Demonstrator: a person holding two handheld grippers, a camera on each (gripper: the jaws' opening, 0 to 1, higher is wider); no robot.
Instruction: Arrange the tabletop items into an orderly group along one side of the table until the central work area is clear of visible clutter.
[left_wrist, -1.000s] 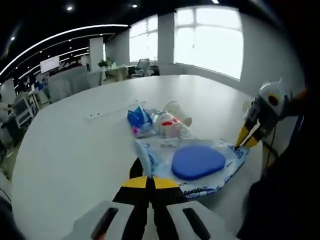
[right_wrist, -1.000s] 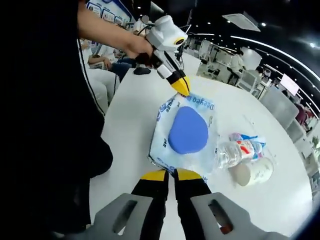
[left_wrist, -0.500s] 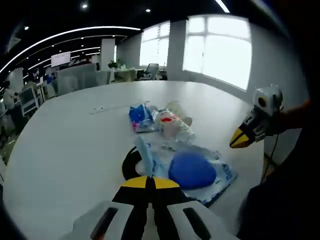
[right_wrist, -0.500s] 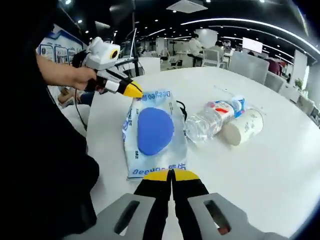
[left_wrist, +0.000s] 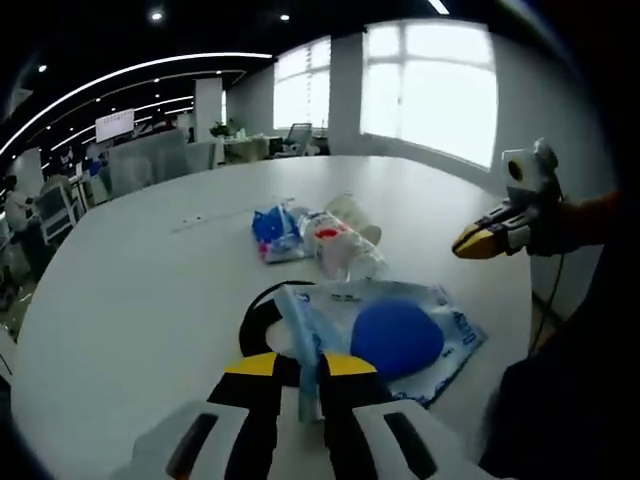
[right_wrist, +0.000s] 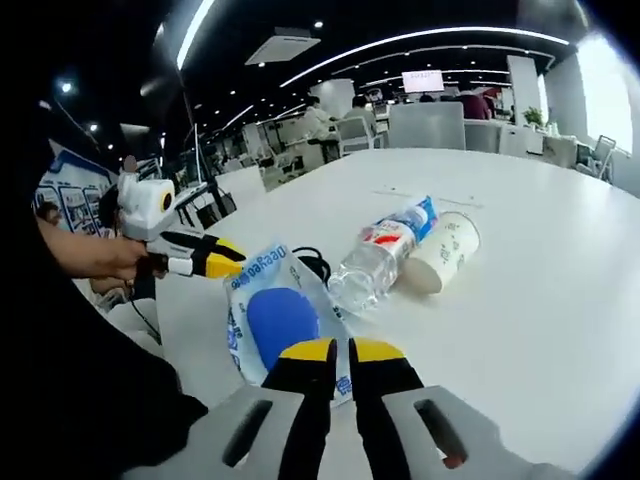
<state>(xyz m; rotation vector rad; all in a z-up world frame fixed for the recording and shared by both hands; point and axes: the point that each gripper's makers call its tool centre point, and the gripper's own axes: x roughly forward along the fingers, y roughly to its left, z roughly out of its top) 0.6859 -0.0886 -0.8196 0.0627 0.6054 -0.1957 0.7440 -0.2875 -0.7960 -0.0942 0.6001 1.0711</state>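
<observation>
Partway: left gripper (left_wrist: 298, 366) pinching pouch (left_wrist: 400, 335) edge, right gripper (right_wrist: 339, 349) pressed together, bottle (right_wrist: 378, 262), cup (right_wrist: 441, 253), wrapper (left_wrist: 272, 229) grouped near desk (left_wrist: 130, 290) edge, cable (left_wrist: 256, 308) loose.

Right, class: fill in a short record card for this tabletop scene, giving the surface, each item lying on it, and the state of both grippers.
surface: white table
packet: clear bag with blue pad, flat, its edge between the left gripper jaws
bottle: plastic bottle, on its side
cup: paper cup, on its side beside the bottle
wrapper: blue wrapper beyond the bottle
cable: black cable under the bag
right gripper: shut, empty
</observation>
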